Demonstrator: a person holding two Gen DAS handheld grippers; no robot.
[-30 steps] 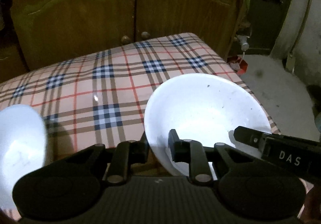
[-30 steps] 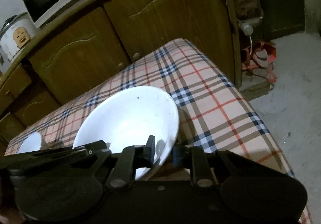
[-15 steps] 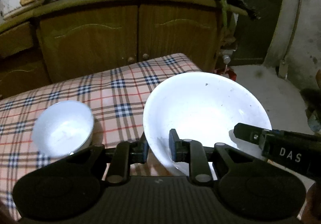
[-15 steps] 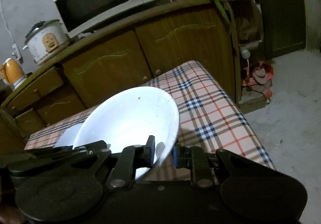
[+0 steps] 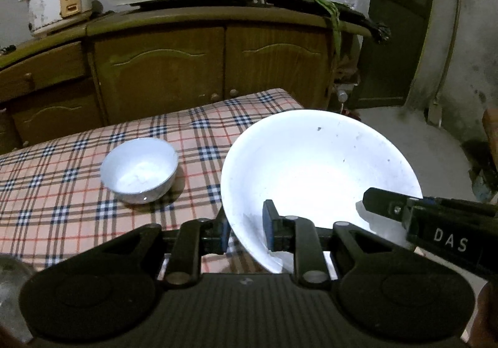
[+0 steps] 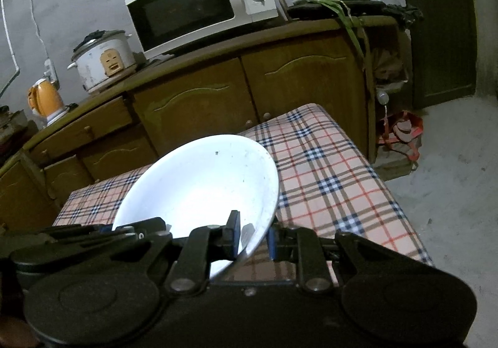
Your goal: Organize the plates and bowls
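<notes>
Left wrist view shows the left gripper (image 5: 244, 231) nearly closed, its two fingers pinching the near left rim of a large white bowl (image 5: 320, 173), one finger outside the wall and one inside. The right gripper (image 5: 386, 207) reaches in from the right of that view and clamps the bowl's opposite rim. The bowl is tilted, its hollow facing the camera, and it sits up off the desk (image 5: 77, 192), held between the two grippers, ahead of the left gripper and to its right. A small white bowl (image 5: 140, 169) stands upright on the checked cloth of the desk, ahead of the left gripper and to its left, well apart from the large bowl. Right wrist view shows the right gripper (image 6: 253, 237) likewise almost shut on the large bowl's (image 6: 202, 186) right rim, with the bowl leaning away to the gripper's left and the left gripper (image 6: 140, 228) meeting its far side. Beyond both grippers stands a wooden cabinet (image 6: 218, 102) carrying a microwave (image 6: 199, 5), a rice cooker (image 6: 104, 59) and an orange kettle (image 6: 45, 97). A dark door (image 6: 439, 24) lies ahead to the right.
</notes>
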